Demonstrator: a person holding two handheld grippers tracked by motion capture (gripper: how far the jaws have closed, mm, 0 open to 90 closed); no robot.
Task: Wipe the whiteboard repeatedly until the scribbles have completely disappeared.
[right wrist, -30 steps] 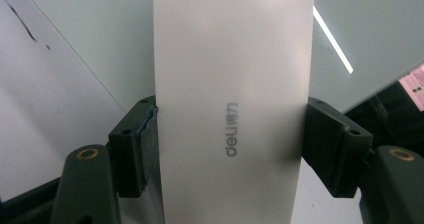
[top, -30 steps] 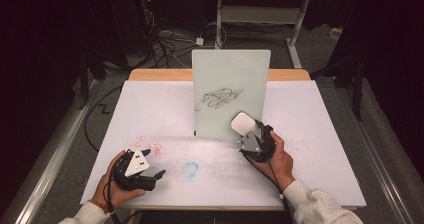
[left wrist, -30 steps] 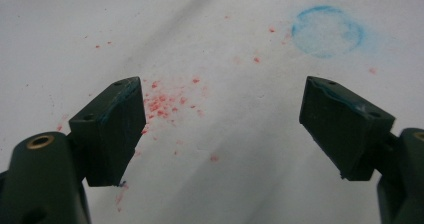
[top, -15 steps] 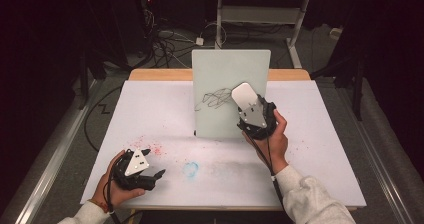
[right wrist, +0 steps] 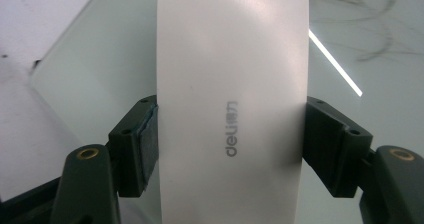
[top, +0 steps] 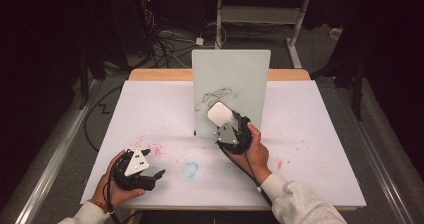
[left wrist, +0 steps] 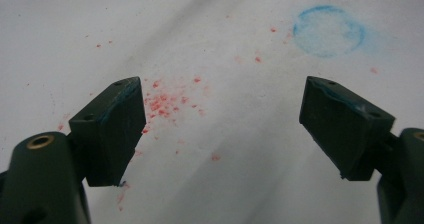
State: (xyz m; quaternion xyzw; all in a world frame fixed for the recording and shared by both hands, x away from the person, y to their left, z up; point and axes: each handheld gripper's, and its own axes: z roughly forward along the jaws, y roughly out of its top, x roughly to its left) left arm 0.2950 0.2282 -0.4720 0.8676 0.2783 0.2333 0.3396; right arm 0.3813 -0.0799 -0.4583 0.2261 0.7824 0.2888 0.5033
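So on the left side, the left claw [top: 154, 175] is sitting low at the near edge of the table [top: 325, 134], held in the person's left hand [top: 116, 186]. Its jaws are spread wide apart with nothing between them. In the left gripper view you can look straight down between the two black pads at the white table surface, which has a scatter of red specks [left wrist: 167, 101] right under the claw and a smudgy blue ring [left wrist: 327, 24] a bit further out. There's a bit of bluish residue along the pad edges too.

Moving toward the middle, there's a whiteboard [top: 231, 91] standing upright on the table, pale greenish-white, with a black scribble [top: 216, 96] across its lower middle.

Then the eraser [top: 219, 114]: it's a white, smooth, rounded-corner block, kind of long and flat, with a grey "deli" logo printed on its back, which you can read in the right gripper view. The right claw [top: 223, 120] is clamped on it, one pad on each long side, gripping about the lower half so the top end sticks out well past the pads. The eraser is up against the face of the whiteboard, just below and to the right of the scribble. From the right gripper view the scribble lines show off to the upper right of the eraser, and a bright reflection streaks across the board beside it.
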